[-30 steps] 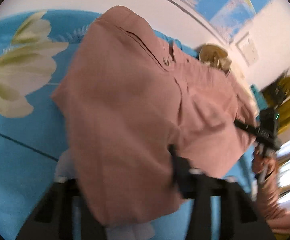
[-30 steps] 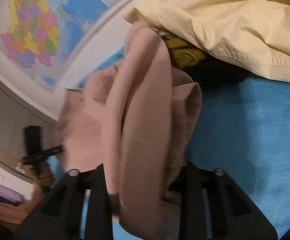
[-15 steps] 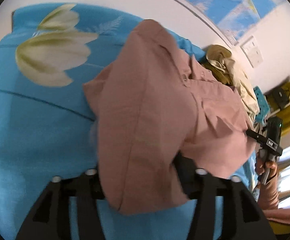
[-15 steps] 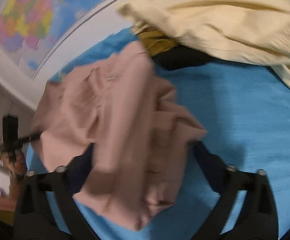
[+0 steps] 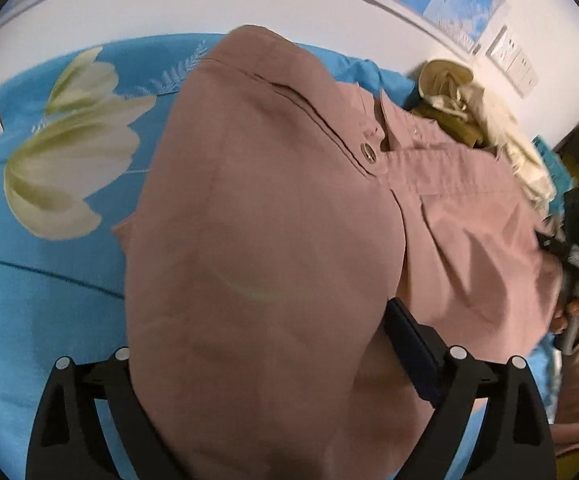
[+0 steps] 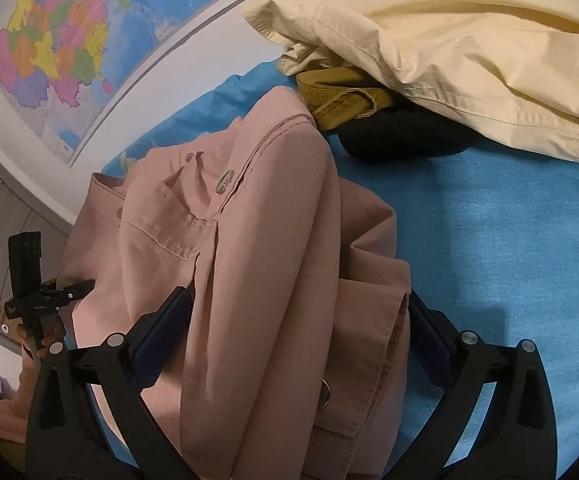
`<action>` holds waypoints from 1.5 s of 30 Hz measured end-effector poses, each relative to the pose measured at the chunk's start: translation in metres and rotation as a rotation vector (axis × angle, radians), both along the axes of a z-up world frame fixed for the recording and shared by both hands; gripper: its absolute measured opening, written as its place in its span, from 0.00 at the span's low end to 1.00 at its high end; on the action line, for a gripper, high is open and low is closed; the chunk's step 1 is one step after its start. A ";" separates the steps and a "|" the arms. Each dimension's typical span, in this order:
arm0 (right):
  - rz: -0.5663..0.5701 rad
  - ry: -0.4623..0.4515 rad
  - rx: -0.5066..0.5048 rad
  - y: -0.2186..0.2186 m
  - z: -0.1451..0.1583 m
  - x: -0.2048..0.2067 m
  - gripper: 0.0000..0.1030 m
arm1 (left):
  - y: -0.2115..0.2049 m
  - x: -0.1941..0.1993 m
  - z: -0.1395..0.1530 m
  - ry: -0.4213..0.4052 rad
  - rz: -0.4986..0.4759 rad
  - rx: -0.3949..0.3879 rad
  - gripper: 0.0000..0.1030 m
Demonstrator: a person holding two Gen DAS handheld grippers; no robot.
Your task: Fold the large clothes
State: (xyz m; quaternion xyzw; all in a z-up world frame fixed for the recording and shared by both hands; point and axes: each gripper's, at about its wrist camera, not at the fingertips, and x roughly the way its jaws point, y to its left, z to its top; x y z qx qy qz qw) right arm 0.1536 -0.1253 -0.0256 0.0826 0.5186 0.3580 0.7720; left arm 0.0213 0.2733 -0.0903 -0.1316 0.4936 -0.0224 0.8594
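Observation:
A dusty-pink jacket [image 5: 269,220] with snap buttons lies bunched in a folded heap on the blue sheet [image 5: 41,320]. My left gripper [image 5: 261,332] points down over its near end. Its jaws are opening, and the cloth drapes between them and hides the left finger. In the right wrist view the same jacket [image 6: 269,260] runs up between the wide jaws of my right gripper [image 6: 297,300]. That gripper is open, with a pad on each side of the sleeve and cuff and neither squeezing it.
The blue sheet has a large white flower print [image 5: 69,168]. A cream jacket [image 6: 469,40], a mustard garment [image 6: 341,96] and a dark one [image 6: 401,136] are piled beyond the pink jacket. A white wall with a map [image 6: 49,40] stands behind the bed.
Both grippers went from shut on the pink cloth to wide apart. The lifted jacket has settled onto the sheet in a heap.

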 end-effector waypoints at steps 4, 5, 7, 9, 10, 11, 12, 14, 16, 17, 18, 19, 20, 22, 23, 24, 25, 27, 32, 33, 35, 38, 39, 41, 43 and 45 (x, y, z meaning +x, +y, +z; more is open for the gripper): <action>0.000 0.003 0.021 -0.002 -0.001 -0.002 0.96 | -0.004 0.002 -0.001 0.005 0.014 0.025 0.87; -0.002 0.005 0.023 -0.002 -0.001 -0.002 0.96 | -0.005 0.002 -0.001 0.006 0.020 0.032 0.86; -0.002 0.007 0.020 -0.002 -0.001 -0.002 0.95 | -0.006 0.002 0.000 0.004 0.025 0.039 0.85; -0.003 0.011 0.017 -0.004 0.000 -0.003 0.95 | -0.008 0.001 0.000 0.001 0.030 0.048 0.84; -0.004 0.013 0.016 -0.003 0.001 -0.004 0.94 | -0.009 0.001 0.001 -0.001 0.031 0.050 0.84; -0.010 0.014 0.013 -0.005 0.001 -0.005 0.94 | -0.009 0.000 0.001 -0.002 0.031 0.053 0.83; -0.017 0.015 0.015 -0.007 0.002 -0.005 0.94 | -0.008 0.000 0.001 -0.003 0.031 0.054 0.83; -0.033 0.014 0.017 -0.011 0.004 -0.006 0.94 | -0.008 -0.001 0.001 -0.006 0.031 0.058 0.83; -0.054 0.002 0.025 -0.018 0.009 -0.008 0.94 | -0.009 -0.002 0.001 -0.009 0.030 0.065 0.83; -0.063 -0.007 0.026 -0.022 0.013 -0.009 0.94 | -0.009 -0.002 0.002 -0.009 0.029 0.068 0.83; -0.072 -0.025 0.022 -0.026 0.019 -0.010 0.94 | -0.009 -0.002 0.002 -0.010 0.029 0.070 0.83; -0.076 -0.045 0.021 -0.029 0.025 -0.012 0.94 | -0.009 -0.002 0.002 -0.011 0.028 0.072 0.83; -0.079 -0.065 0.016 -0.030 0.030 -0.013 0.94 | -0.009 -0.003 0.002 -0.013 0.027 0.077 0.83; -0.080 -0.128 -0.014 -0.029 0.044 -0.017 0.94 | -0.010 -0.003 0.003 -0.014 0.028 0.087 0.83; -0.078 -0.159 -0.034 -0.027 0.050 -0.018 0.94 | -0.010 -0.003 0.003 -0.015 0.028 0.091 0.83; -0.073 -0.183 -0.051 -0.024 0.055 -0.019 0.94 | -0.010 -0.004 0.004 -0.017 0.027 0.098 0.83; -0.063 -0.195 -0.060 -0.021 0.057 -0.018 0.94 | -0.011 -0.004 0.005 -0.019 0.028 0.107 0.82; -0.042 -0.212 -0.080 -0.011 0.059 -0.016 0.94 | -0.011 -0.005 0.006 -0.022 0.028 0.118 0.82; 0.013 -0.252 -0.167 0.016 0.058 -0.015 0.88 | -0.005 -0.012 0.021 -0.055 0.059 0.191 0.82; 0.023 -0.264 -0.175 0.020 0.059 -0.015 0.88 | -0.003 -0.013 0.025 -0.068 0.066 0.200 0.82; 0.035 -0.287 -0.181 0.027 0.063 -0.015 0.88 | 0.002 -0.019 0.038 -0.111 0.074 0.219 0.82; 0.052 -0.311 -0.200 0.036 0.066 -0.013 0.88 | 0.005 -0.021 0.059 -0.181 0.070 0.257 0.82; 0.066 -0.309 -0.201 0.039 0.065 -0.013 0.88 | 0.005 -0.019 0.064 -0.199 0.068 0.265 0.82; 0.091 -0.314 -0.225 0.049 0.063 -0.011 0.87 | 0.005 -0.015 0.073 -0.235 0.052 0.259 0.82; 0.105 -0.316 -0.256 0.057 0.060 -0.009 0.82 | 0.004 -0.004 0.076 -0.236 0.032 0.248 0.82; 0.134 -0.312 -0.318 0.068 0.049 -0.004 0.71 | 0.000 0.011 0.070 -0.205 -0.002 0.243 0.82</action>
